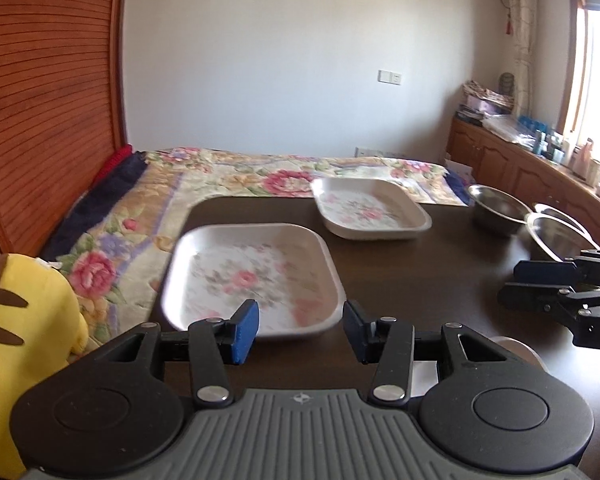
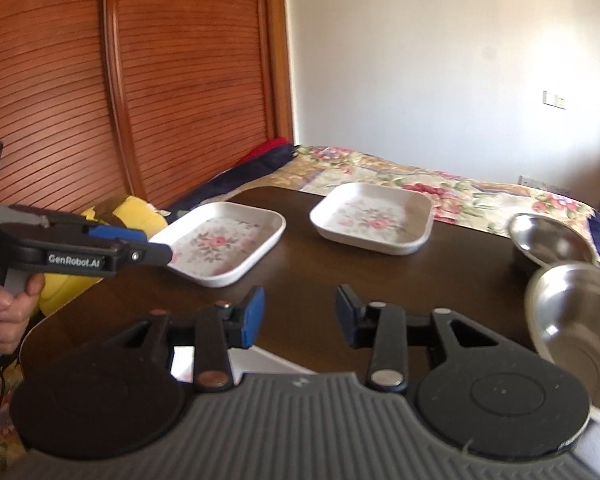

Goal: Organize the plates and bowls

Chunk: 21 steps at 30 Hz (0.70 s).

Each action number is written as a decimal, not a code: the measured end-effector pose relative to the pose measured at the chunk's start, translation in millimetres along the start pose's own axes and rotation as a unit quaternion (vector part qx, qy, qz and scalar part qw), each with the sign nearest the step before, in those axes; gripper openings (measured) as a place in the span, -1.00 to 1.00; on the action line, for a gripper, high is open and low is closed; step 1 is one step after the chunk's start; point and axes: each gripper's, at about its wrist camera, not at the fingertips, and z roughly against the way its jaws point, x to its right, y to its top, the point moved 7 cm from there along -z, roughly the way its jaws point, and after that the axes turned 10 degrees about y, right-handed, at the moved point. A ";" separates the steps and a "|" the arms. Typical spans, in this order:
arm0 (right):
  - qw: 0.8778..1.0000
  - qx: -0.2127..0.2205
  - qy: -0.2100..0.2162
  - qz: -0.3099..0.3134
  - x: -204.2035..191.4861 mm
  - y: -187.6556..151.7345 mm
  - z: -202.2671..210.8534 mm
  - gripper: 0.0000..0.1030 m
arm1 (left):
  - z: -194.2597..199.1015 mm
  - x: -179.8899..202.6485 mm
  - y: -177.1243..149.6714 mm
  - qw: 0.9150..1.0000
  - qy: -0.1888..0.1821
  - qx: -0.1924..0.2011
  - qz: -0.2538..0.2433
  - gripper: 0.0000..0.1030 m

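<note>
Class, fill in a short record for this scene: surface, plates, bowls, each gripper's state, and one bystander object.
surface: dark wooden table
plates: near floral plate and far floral plate, both square, lying apart
bowls: two steel bowls in the right wrist view, far bowl and near bowl, on the table's right side
left gripper: open, empty, facing the near floral plate
right gripper: open, empty
bystander: yellow plush toy at the table's left edge
</note>
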 end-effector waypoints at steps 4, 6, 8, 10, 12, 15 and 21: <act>1.000 -0.017 0.015 0.003 -4.2 11.4 -23.7 -0.20 | -16.5 -19.8 9.0 1.000 0.011 0.001 0.004 -0.04; 0.999 -0.023 0.024 0.002 -5.6 17.2 -33.7 -0.20 | -24.5 -29.1 12.2 1.000 0.015 0.002 0.005 -0.04; 0.999 -0.031 0.029 0.002 -6.9 22.3 -43.7 -0.20 | -32.3 -38.0 15.3 1.000 0.019 0.002 0.007 -0.04; 0.999 -0.040 0.032 0.002 -8.4 25.9 -54.1 -0.20 | -39.9 -45.5 17.1 1.000 0.022 0.001 0.007 -0.04; 0.998 -0.048 0.035 0.003 -9.5 28.3 -64.5 -0.20 | -47.0 -52.6 18.5 1.000 0.024 0.000 0.009 -0.04; 0.997 -0.064 0.041 -0.001 -11.0 29.8 -81.7 -0.20 | -58.3 -62.7 18.6 0.999 0.027 -0.007 0.014 -0.04; 0.994 -0.090 0.052 -0.018 -10.1 29.8 -109.5 -0.22 | -71.4 -76.3 15.9 0.999 0.033 -0.015 0.020 -0.12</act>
